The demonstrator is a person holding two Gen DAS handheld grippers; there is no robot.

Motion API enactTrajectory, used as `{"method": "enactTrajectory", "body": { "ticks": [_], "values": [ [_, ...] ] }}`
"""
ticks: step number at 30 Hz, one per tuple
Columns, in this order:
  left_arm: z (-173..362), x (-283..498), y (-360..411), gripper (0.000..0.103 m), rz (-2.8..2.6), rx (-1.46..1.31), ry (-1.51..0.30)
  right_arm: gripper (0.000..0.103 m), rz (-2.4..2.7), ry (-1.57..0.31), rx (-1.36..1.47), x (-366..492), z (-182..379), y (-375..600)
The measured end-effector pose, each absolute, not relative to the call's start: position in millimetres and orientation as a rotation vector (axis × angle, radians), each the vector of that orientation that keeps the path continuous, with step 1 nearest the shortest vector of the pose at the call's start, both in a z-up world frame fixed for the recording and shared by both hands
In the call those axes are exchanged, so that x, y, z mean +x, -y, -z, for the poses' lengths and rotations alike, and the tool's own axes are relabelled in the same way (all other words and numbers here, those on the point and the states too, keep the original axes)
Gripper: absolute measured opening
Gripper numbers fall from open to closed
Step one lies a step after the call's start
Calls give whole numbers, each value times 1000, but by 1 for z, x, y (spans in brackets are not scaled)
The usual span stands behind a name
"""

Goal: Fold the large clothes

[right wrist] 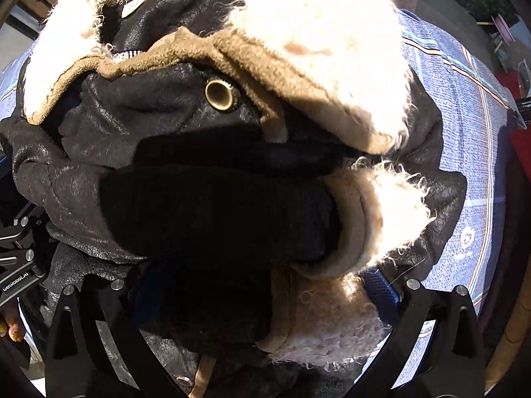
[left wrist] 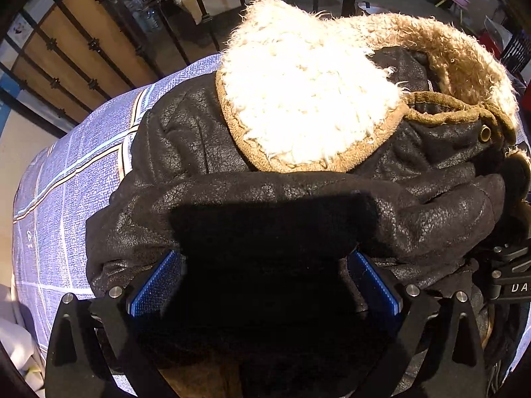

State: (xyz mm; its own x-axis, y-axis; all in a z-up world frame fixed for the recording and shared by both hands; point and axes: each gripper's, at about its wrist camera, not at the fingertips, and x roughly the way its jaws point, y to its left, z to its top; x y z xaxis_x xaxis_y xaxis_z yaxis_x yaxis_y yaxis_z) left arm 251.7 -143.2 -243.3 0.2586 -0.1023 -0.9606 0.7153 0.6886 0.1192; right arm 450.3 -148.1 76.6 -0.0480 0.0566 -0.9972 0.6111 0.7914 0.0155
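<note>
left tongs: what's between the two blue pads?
A black knit cuff of the jacket fills the gap between the left tongs' pads, seen in the left wrist view.

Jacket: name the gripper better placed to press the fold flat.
Left, probably. The left gripper holds the jacket at a flat black sleeve; the right gripper has bunched fleece between its fingers.

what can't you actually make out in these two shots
- Left gripper tips, left wrist view: buried in the jacket's black cuff, so contact is unclear.
- Right gripper, right wrist view: one blue pad shows; the other is hidden in shadow and cloth.
- Jacket's lower half, both views: cut off by the bottom edge.
- Sheet beneath: mostly covered by the jacket.
- Fleece collar texture: washed out by sunlight.
</note>
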Motion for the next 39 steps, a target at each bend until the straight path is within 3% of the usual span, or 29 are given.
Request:
{"method": "enactTrajectory", "body": {
  "ticks": [8,15,27,39],
  "values": [
    [198,247,131,97,633,570,-1140,99,505,-1532,555,455,-92,145],
    [138,221,49,97,644,395,-1051,99,555,-1144,439,394,-181,105],
    [170,170,-98,97,558,202,-1279,98,570,-1351,752,233,-132,94],
    [190,139,-141,97,602,188,-1391,98,357,-1424,1118,143,-93,62]
  ]
}}
